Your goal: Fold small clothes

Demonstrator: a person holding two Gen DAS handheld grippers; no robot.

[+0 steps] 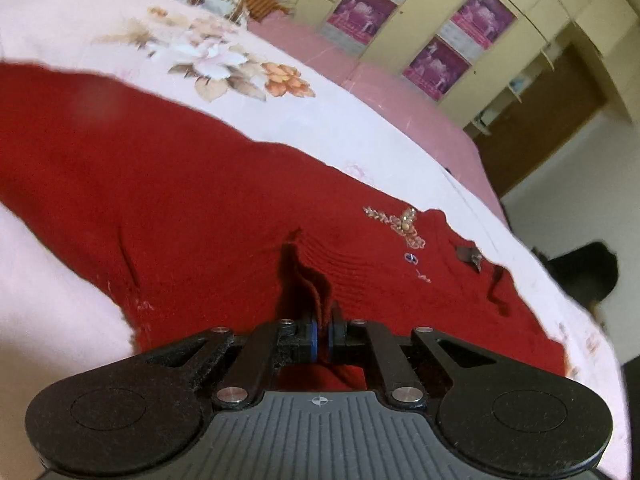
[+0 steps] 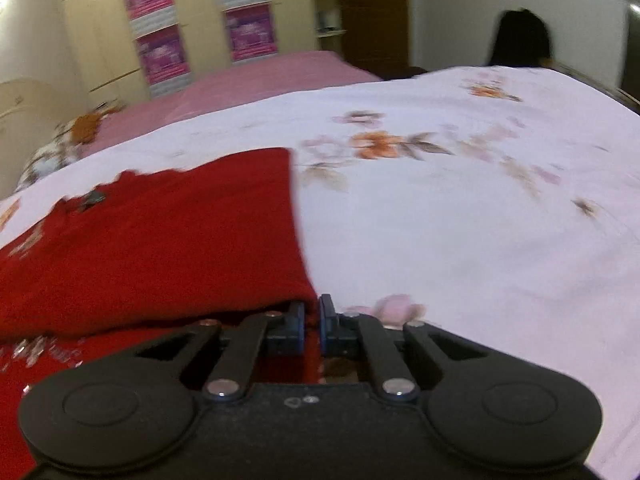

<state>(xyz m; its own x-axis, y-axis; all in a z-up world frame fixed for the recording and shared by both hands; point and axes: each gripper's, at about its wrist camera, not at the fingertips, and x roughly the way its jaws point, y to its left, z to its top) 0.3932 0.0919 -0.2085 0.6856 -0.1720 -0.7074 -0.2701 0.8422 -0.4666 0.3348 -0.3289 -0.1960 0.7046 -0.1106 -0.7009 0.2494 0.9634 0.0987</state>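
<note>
The left gripper (image 1: 323,330) is clamping a raised pinch of the red knit sweater (image 1: 180,184), its jaws drawn together on the fabric near the ribbed part. The right gripper (image 2: 311,322) is gripping the sweater's near corner (image 2: 308,300), with red cloth caught between its nearly closed jaws. The sweater is lying on the floral bedsheet (image 2: 460,220), toward the near edge of the bed, with a bead ornament (image 1: 402,224) on its chest.

In the right wrist view one layer is already lying over another, leaving a straight folded edge (image 2: 294,208), so the fold appears to be under way rather than finished. Judging from the wide red spread in the left wrist view, further folding is remaining.

No basket, box or other container is showing near the garment. Farther off, a wardrobe (image 2: 104,36) with pink posters is standing beyond the bed; its contents are not visible.
</note>
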